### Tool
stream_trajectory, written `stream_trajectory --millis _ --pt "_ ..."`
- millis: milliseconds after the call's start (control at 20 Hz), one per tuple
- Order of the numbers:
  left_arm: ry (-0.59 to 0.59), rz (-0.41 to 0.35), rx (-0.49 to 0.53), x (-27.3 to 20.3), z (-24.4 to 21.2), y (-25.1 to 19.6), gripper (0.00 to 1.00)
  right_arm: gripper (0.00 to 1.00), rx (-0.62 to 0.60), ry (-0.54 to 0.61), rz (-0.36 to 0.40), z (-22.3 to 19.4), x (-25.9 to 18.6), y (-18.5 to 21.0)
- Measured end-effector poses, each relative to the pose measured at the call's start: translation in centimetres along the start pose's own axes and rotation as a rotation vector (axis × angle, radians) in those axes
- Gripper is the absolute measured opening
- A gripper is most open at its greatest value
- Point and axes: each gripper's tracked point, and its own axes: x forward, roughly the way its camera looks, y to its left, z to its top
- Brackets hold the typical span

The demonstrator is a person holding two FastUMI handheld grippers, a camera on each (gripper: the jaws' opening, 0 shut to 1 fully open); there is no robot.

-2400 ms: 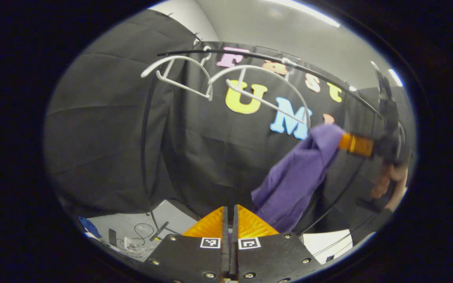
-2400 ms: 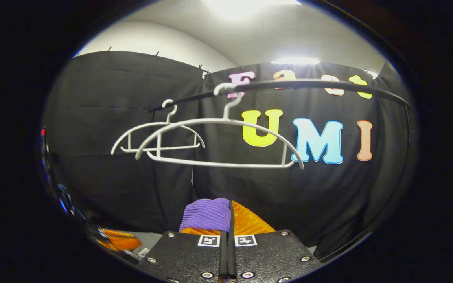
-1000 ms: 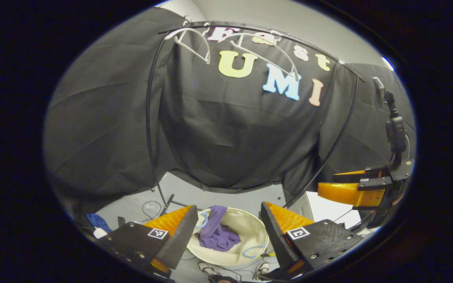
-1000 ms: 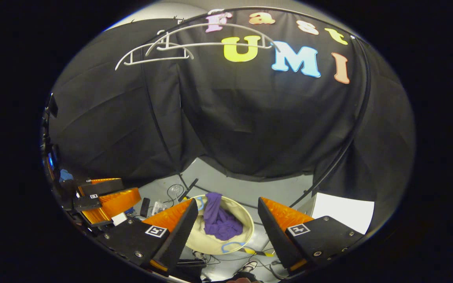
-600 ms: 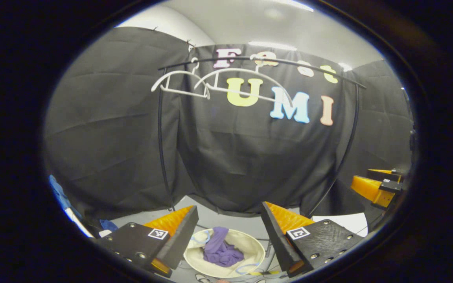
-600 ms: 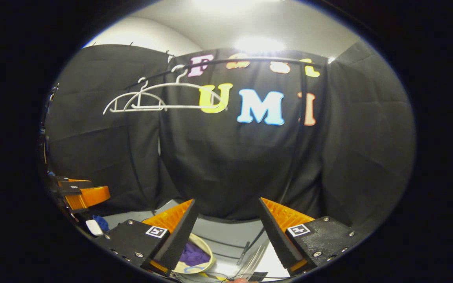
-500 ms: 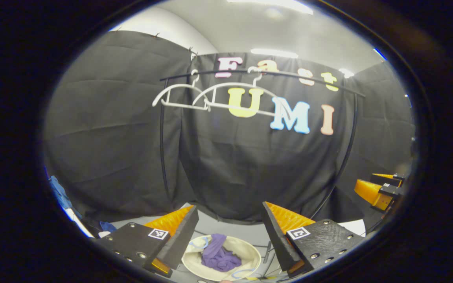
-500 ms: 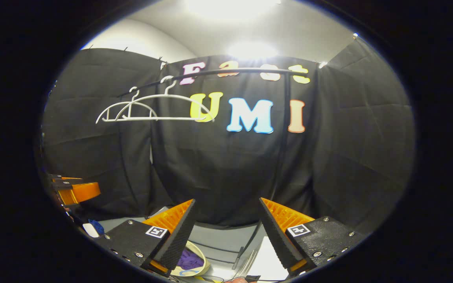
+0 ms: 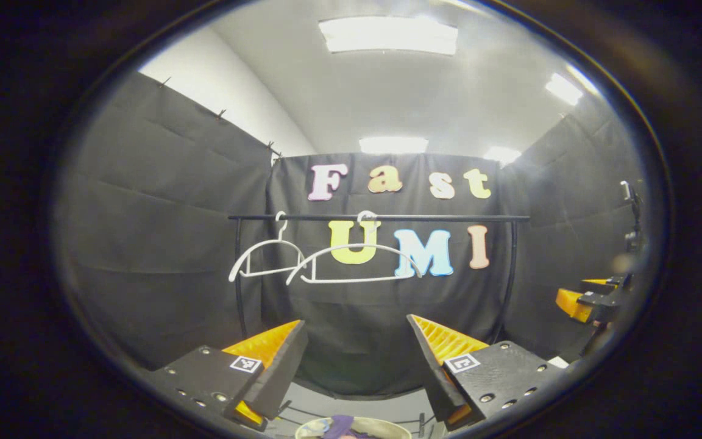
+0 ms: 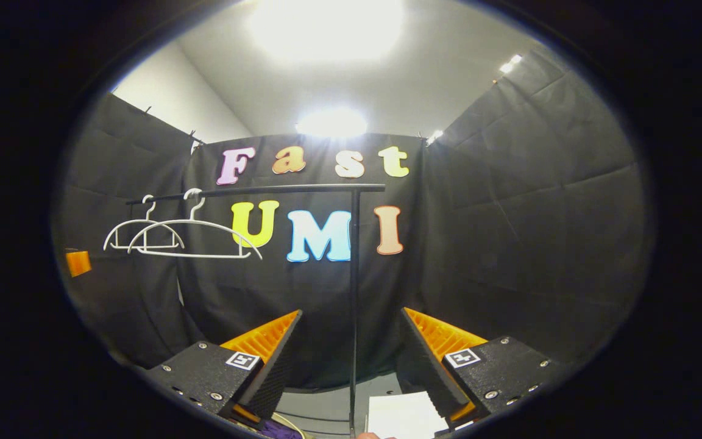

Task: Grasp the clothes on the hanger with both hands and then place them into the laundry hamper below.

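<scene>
Purple clothes (image 9: pixel 340 427) in hamper (image 9: pixel 387 426); jaws wide, empty.

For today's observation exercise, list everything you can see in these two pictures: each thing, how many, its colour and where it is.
hangers: two, white, bare, hooked side by side on the rail.
rail: one, black, on black posts before the back wall.
hamper: one, cream, on the floor at the bottom edge of the left gripper view.
clothes: one purple piece, in the hamper.
paper: one white sheet, on the floor by the right post.
ceiling lights: several, white, overhead.
left gripper: open, holding nothing.
right gripper: open, holding nothing.
</scene>
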Motion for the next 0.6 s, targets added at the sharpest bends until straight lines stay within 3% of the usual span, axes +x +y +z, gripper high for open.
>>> stream_trajectory --millis 350,450,600 --pt "-0.001 -0.041 0.012 -0.8 -0.7 1.2 0.93 0.94 -0.001 0.004 -0.025 -0.7 -0.5 1.8" --pt "0.004 -0.043 -0.001 -0.9 -1.1 1.5 0.96 0.94 0.001 -0.001 -0.016 -0.4 -0.7 2.3" --pt "0.001 -0.036 -0.012 -0.6 -1.2 2.5 0.92 0.94 -0.016 -0.01 -0.017 0.1 -0.7 2.4"
